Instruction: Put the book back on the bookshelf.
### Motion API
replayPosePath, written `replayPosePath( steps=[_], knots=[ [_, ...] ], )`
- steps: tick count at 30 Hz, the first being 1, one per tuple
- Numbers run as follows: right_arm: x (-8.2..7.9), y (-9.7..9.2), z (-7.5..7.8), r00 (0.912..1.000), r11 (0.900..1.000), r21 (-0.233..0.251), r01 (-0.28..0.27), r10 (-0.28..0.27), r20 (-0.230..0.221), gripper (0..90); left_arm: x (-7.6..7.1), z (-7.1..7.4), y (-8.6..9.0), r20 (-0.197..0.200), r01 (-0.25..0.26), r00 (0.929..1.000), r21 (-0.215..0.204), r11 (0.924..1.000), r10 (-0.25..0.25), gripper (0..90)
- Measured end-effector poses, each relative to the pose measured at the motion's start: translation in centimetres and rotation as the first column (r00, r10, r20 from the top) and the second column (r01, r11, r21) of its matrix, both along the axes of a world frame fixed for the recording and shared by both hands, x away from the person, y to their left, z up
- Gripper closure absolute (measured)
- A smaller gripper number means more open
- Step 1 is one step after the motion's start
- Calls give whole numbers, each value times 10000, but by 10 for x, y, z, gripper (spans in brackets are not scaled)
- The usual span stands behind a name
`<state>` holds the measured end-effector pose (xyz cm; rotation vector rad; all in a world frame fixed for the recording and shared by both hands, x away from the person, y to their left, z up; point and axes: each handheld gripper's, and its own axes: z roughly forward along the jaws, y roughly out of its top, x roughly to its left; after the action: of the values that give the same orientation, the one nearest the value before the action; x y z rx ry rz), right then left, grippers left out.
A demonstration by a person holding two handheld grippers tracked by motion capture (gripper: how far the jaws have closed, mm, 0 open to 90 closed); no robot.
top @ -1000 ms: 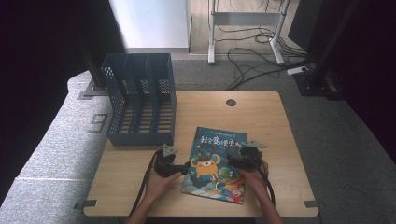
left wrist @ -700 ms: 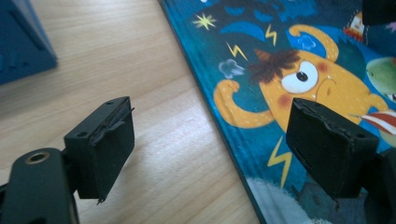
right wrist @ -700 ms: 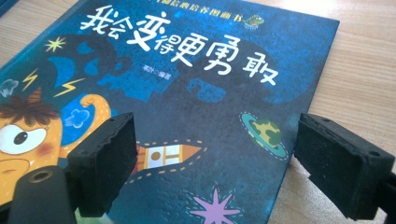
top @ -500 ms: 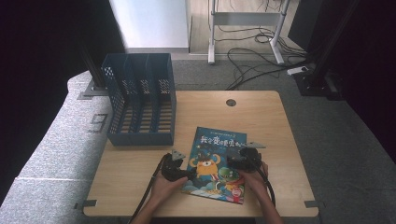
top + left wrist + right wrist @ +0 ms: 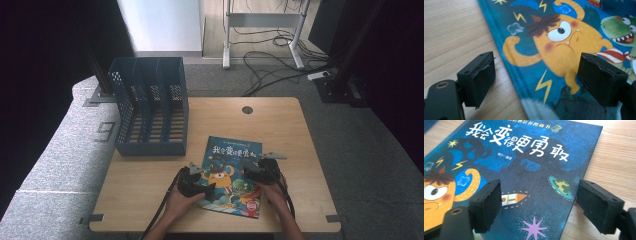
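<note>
Both grippers are down on the picture book (image 5: 231, 175) now, which lies flat on the near half of the wooden table (image 5: 280, 125), cover up, slightly skewed. Since a second ago the left gripper (image 5: 205, 186) has slid in from the bare wood toward the book's left edge; in the left gripper view its jaws straddle that edge, one pad over the table (image 5: 480, 75), the other over the orange monster on the cover (image 5: 599, 77). Wide open, nothing pinched. The right gripper (image 5: 250, 167) has held its place at the book's right edge, and its jaws have just been closing a touch. They remain well apart in the right gripper view, with the book's edge (image 5: 524, 182) between them but no pad pressing on it.

So the book looks bracketed from both sides, a lift or slide likely coming, though neither side has a grip yet. A flat cover on flat wood gives little to bite.

Far left stands the blue file rack (image 5: 150, 112), slots empty, well apart from the book. The wood between them is clear, only a cable grommet (image 5: 247, 109) farther off.
</note>
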<state>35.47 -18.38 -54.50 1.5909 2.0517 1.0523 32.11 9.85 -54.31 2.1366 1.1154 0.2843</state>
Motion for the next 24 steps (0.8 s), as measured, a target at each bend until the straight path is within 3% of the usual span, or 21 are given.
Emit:
replayPosePath(
  steps=[7,19,24],
  knots=[
    [0,8,0,9994,9993,-113,-344,344,78,207,-1,0,1,-47,-82,10000,-36,10000,82,143],
    [1,13,-1,9990,9991,16,-427,426,166,214,-5,1,5,-83,-359,9993,5,9994,359,142],
    [2,15,-1,9981,9983,7,-580,579,202,220,-4,2,10,-299,-396,9988,-257,9989,388,142]
  ],
)
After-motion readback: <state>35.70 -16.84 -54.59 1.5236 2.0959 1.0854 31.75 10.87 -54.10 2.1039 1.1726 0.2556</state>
